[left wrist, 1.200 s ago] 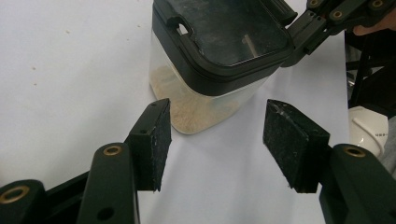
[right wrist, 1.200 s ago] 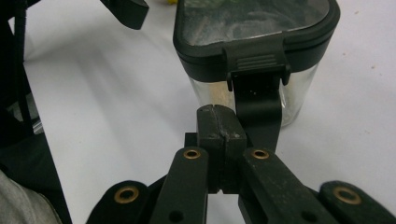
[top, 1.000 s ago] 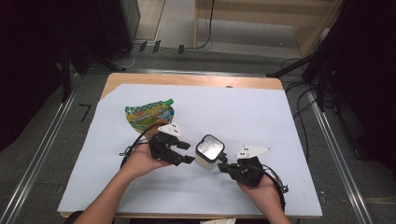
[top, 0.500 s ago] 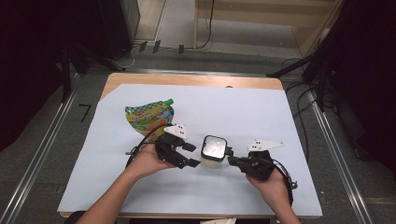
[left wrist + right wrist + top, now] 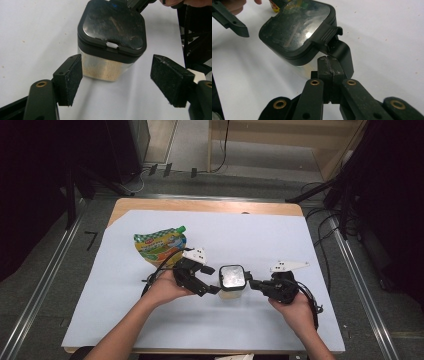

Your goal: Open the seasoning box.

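A square clear container (image 5: 232,279) with a black lid and beige granules stands mid-table on the white sheet. My left gripper (image 5: 216,287) is at its left side. In the left gripper view its jaws (image 5: 117,82) stand wide apart just short of the container (image 5: 112,32); they have just been opening, and the pads do not touch it. My right gripper (image 5: 254,284) comes in from the right. Its pads (image 5: 328,65) are pressed together against the black handle (image 5: 342,55) under the lid's hinge (image 5: 325,35). I cannot tell whether they pinch it.
A colourful spouted pouch (image 5: 160,245) lies flat behind the left hand. The white sheet (image 5: 300,330) covers most of the wooden table (image 5: 200,206). Cables trail from both grippers. Metal rails and dark stands flank the table.
Both hands have shifted to the right, and the container has moved slightly right with them. The left jaws have spread apart.
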The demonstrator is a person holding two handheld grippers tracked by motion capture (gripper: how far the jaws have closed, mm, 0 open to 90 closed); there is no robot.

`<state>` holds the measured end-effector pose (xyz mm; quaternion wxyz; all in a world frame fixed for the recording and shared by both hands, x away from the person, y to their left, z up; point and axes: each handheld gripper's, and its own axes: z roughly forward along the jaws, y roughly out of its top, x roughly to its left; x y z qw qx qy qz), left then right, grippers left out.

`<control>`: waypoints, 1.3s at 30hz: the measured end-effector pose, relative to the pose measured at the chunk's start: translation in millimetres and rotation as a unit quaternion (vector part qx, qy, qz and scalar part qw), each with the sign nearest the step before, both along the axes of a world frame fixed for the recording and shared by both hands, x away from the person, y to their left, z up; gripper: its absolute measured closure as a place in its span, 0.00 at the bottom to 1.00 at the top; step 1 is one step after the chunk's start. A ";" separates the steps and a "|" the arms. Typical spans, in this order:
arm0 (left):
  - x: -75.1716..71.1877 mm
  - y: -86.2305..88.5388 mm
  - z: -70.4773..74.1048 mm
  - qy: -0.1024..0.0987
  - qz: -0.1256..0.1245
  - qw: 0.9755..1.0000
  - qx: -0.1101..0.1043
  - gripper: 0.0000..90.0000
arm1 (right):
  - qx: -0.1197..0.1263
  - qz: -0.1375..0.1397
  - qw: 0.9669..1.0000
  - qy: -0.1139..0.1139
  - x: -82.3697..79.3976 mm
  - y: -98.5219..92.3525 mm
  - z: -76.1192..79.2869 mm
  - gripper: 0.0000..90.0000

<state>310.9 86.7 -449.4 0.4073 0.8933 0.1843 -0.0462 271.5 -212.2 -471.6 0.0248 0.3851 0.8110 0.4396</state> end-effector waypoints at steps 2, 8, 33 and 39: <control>2.5 -3.0 -0.5 0.004 -0.005 1.000 0.006 0.23 | 0.002 0.002 1.000 -0.006 1.9 -5.6 5.5 1.00; 5.3 -11.6 -8.7 -0.003 -0.010 1.000 0.010 0.23 | -0.021 -0.020 1.000 -0.011 10.8 -9.2 0.7 1.00; 0.2 -26.2 -18.6 -0.049 -0.009 0.999 0.014 0.18 | -0.029 -0.040 0.998 -0.028 14.5 -1.5 -7.1 1.00; 1.1 -27.4 -20.6 -0.041 -0.004 0.999 0.011 0.18 | -0.032 -0.040 0.998 -0.030 14.0 -1.5 -7.2 1.00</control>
